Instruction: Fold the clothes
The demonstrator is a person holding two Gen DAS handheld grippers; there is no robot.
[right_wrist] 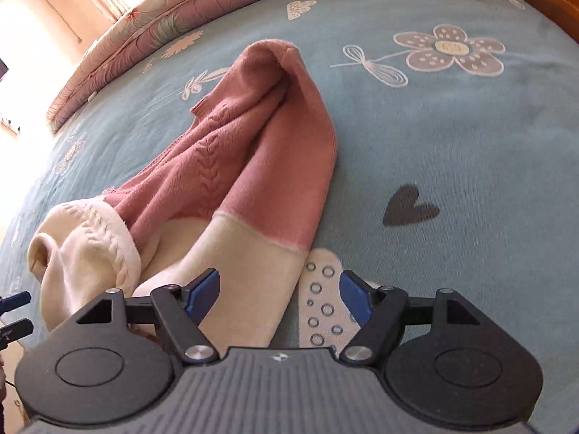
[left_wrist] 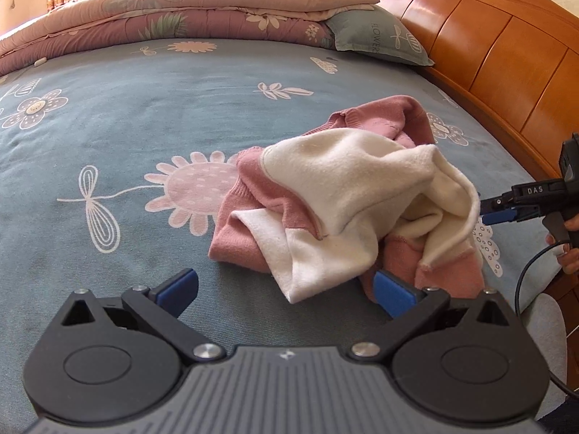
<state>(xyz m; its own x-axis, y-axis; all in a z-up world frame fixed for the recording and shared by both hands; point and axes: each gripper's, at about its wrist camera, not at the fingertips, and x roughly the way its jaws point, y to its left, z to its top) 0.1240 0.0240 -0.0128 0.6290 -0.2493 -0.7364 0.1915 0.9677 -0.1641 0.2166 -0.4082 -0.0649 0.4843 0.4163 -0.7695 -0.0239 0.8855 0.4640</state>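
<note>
pink-and-cream sweater (left_wrist: 347,195) lies bunched on open blue bedsheet (left_wrist: 126,137); left gripper (left_wrist: 286,289) and right gripper (right_wrist: 278,293) both released.

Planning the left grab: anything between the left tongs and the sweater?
Nothing: in the left wrist view only bare bedsheet separates the open left tongs from the sweater.

sweater (right_wrist: 231,166): pink and cream knit, crumpled, laid on bedsheet (right_wrist: 452,152) | right gripper (right_wrist: 279,294): jaws spread wide, cream hem seen between them, nothing clamped | left gripper (right_wrist: 14,313): tips seen just left of sweater's cream end | quilt (right_wrist: 152,25): folded, lying beyond sweater
</note>
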